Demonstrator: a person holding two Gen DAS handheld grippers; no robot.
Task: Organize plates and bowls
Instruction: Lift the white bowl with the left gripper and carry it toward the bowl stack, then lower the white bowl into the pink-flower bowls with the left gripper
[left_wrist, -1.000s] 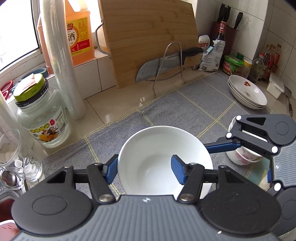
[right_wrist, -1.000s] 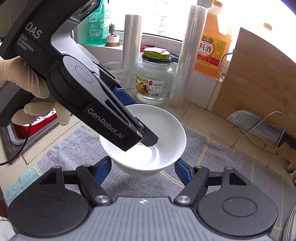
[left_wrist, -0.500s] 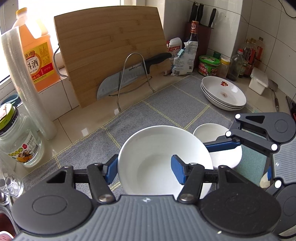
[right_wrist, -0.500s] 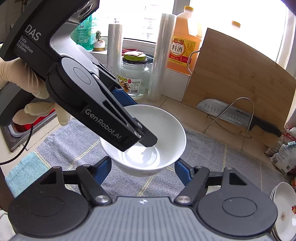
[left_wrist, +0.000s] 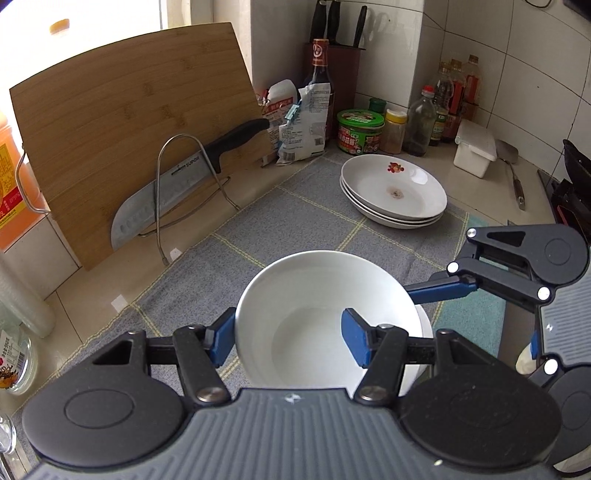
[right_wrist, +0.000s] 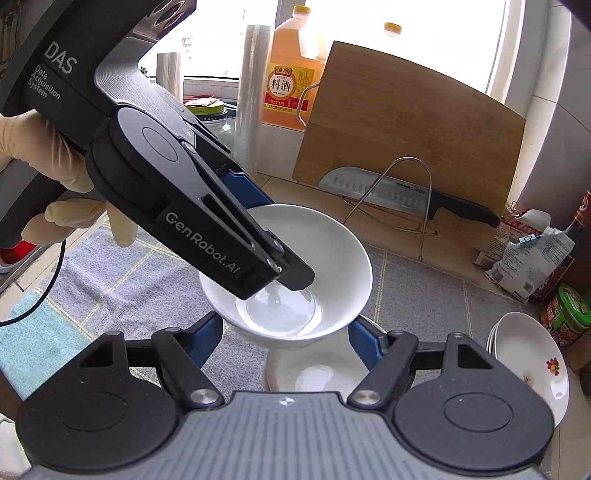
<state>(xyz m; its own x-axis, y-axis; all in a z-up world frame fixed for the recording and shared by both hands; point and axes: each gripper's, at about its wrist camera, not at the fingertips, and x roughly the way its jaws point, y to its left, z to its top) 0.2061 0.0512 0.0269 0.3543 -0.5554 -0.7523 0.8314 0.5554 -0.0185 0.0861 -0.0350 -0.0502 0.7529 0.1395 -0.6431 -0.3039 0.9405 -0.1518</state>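
Note:
My left gripper (left_wrist: 290, 338) is shut on the near rim of a white bowl (left_wrist: 325, 295), one finger inside and one outside. It holds the bowl in the air just over a second white bowl (right_wrist: 314, 373) that stands on the grey cloth (left_wrist: 288, 221). In the right wrist view the held bowl (right_wrist: 332, 258) hangs tilted above that lower bowl. My right gripper (right_wrist: 286, 338) is open, its fingers on either side of the lower bowl, not closed on it. A stack of white plates (left_wrist: 395, 190) with a red motif lies on the cloth at the right; it also shows in the right wrist view (right_wrist: 532, 365).
A bamboo cutting board (left_wrist: 122, 122) leans on the wall with a cleaver (left_wrist: 173, 184) in a wire rack in front. Sauce bottles, jars and a knife block (left_wrist: 343, 55) fill the back corner. An orange jug (right_wrist: 291, 74) and film rolls stand by the window.
My left gripper carried the bowl to the right along the cloth, from near the glass jar to above the second bowl. My right gripper moved along with it.

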